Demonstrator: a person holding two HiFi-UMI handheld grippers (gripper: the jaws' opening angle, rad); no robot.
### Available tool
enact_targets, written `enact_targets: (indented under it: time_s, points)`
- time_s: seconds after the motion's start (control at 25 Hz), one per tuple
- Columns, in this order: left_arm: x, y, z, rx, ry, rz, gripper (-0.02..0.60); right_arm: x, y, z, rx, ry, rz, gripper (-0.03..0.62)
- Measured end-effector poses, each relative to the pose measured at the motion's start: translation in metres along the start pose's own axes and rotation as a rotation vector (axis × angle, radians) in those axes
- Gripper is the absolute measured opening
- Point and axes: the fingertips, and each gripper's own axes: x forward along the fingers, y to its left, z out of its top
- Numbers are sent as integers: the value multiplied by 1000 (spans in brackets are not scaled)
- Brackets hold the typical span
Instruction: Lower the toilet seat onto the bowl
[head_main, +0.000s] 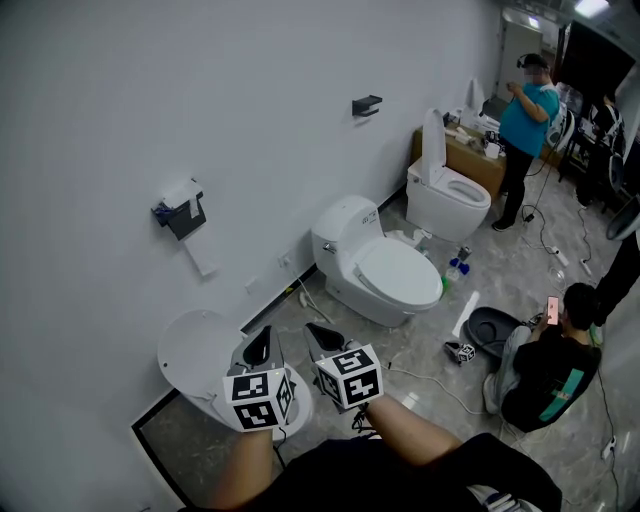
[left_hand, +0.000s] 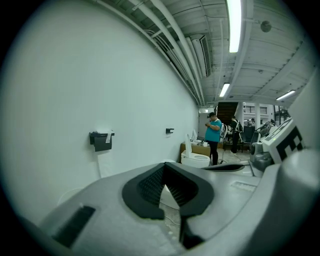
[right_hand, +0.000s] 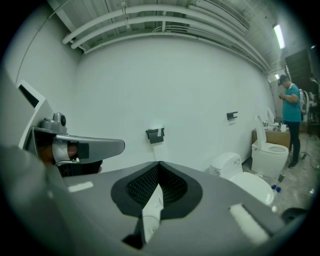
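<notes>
The nearest toilet stands at the lower left, its white seat and lid (head_main: 195, 352) raised towards the wall. Only part of the bowl rim (head_main: 300, 412) shows behind the grippers. My left gripper (head_main: 264, 332) and right gripper (head_main: 312, 330) hang side by side over the bowl, just right of the raised seat and not touching it. In the left gripper view the left gripper (left_hand: 164, 166) is shut on nothing. The right gripper (right_hand: 159, 165) is likewise shut and empty in its own view.
A second toilet (head_main: 385, 270) with its lid down stands further along the wall, and a third (head_main: 445, 190) has its lid up. A paper holder (head_main: 180, 212) hangs on the wall. One person (head_main: 550, 365) crouches at the right, another (head_main: 525, 120) stands at the back. Cables lie on the floor.
</notes>
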Motion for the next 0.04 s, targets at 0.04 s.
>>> enact_targets:
  time_s: [0.04]
  points:
    - [1,-1,-1,-1,2,-1,9,1,-1,0,0,1,0,6]
